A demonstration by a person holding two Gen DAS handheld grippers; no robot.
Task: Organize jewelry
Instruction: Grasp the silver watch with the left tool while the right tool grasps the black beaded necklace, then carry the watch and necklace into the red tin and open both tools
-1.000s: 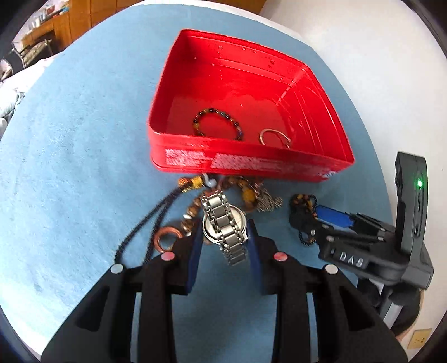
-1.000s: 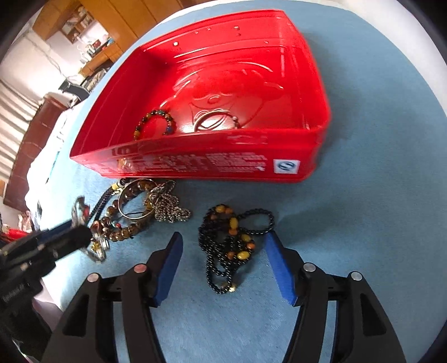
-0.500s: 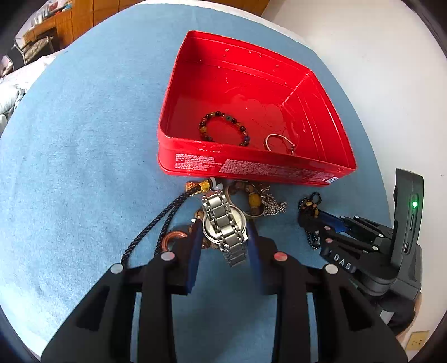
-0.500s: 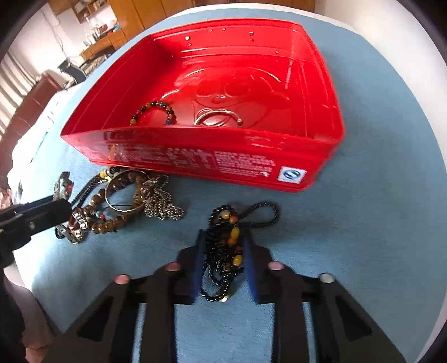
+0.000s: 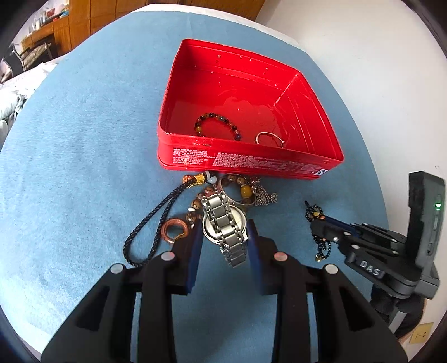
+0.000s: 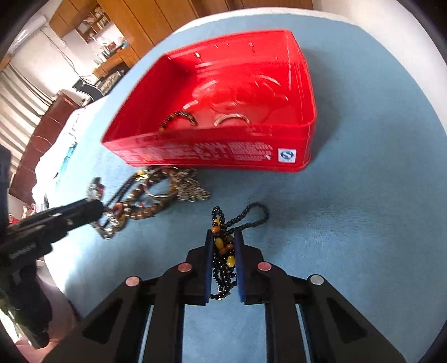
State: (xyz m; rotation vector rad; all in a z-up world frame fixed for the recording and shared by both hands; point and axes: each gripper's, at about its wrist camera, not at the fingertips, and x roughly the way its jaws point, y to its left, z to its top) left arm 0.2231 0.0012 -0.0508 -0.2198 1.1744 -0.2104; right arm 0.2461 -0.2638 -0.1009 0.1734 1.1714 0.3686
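A red tin [image 5: 321,123] [image 6: 303,83] on the blue cloth holds a beaded bracelet [image 5: 216,125] and a thin metal ring [image 5: 269,138]. My left gripper [image 5: 225,227] is shut on a silver metal watch [image 5: 225,226], held over a jewelry pile [image 5: 240,190] [image 6: 156,192] in front of the tin. My right gripper [image 6: 223,237] is shut on a black bead necklace with amber beads [image 6: 223,245], lifted a little off the cloth; the necklace also shows in the left wrist view [image 5: 317,216], right of the pile.
A dark braided cord [image 5: 151,223] and a copper ring [image 5: 174,230] lie left of the watch. The round table's blue cloth [image 5: 83,167] ends at a white rim; wooden furniture [image 6: 134,19] stands beyond.
My right gripper closed on the black bead necklace and has raised it. My left gripper has lifted the watch and drawn back from the tin.
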